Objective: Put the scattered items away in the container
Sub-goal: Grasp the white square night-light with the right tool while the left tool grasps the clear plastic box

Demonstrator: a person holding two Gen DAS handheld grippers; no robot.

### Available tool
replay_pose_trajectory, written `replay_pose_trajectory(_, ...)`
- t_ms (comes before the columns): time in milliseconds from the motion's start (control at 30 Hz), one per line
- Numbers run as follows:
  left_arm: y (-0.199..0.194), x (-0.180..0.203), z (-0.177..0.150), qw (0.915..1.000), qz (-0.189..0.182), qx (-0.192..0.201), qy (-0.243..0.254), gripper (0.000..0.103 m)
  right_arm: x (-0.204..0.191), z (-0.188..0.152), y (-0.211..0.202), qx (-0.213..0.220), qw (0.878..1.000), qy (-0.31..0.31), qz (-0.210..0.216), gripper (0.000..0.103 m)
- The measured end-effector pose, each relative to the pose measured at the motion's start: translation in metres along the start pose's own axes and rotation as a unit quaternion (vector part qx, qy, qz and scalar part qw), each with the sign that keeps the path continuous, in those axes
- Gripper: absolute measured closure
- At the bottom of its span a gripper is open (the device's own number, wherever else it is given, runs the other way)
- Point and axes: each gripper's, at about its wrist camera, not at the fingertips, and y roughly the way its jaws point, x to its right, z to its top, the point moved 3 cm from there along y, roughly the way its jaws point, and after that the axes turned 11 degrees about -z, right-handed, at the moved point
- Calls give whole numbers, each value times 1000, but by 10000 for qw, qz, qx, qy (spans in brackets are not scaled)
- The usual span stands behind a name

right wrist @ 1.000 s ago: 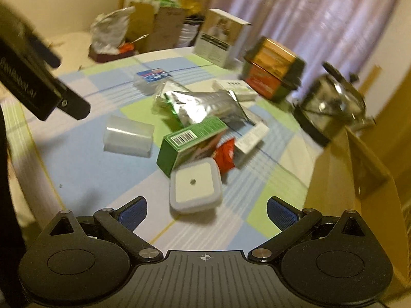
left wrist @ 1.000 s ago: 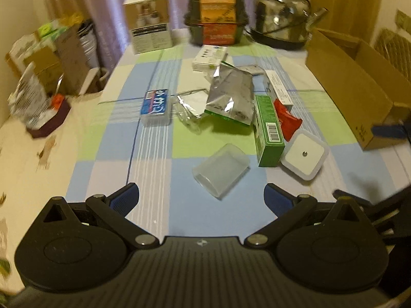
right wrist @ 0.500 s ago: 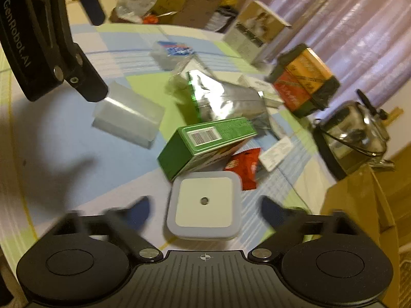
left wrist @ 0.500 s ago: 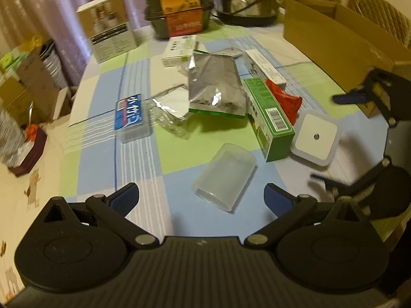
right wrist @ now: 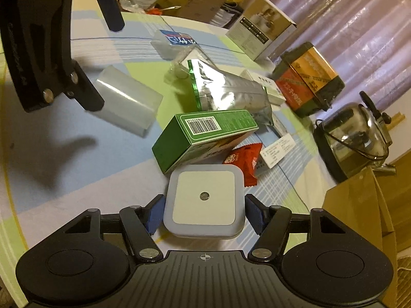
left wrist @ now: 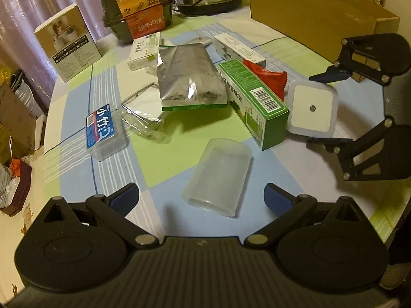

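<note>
My right gripper brackets the white square night light on the table, pads close to its sides, grip not yet confirmed. Left gripper spread wide, holding nothing, over the translucent tub. Step: first pick. Next: clamp, lift, carry right to the cardboard box. Beyond: green carton, barcode only; red packet; far container reads 牛肉饭

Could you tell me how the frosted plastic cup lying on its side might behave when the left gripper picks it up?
The frosted cup has translucent walls, so it is probably light and may flex. Lying on its curved side, it could roll. Its smooth surface may slip between the left gripper's open jaws.
</note>
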Motion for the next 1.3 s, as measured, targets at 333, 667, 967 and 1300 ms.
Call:
replay_pose_trajectory(333,26,0,5,9992,-322,-147,189,8,22,-11,-7,-192,9952,933,203,34)
replay_pose_trajectory(667,35,4,2,9972,-562,-486,-70,35,40,-27,-9,-482,9828,1748,339,34)
replay_pose_trajectory(967,30,8,8,9965,-648,-360,-391,39,48,-38,-13,-597,9743,2146,331,34)
replay_pose_trajectory(1300,30,3,12,9941,-646,-489,-715,56,61,-45,-11,-754,9562,2789,460,35)
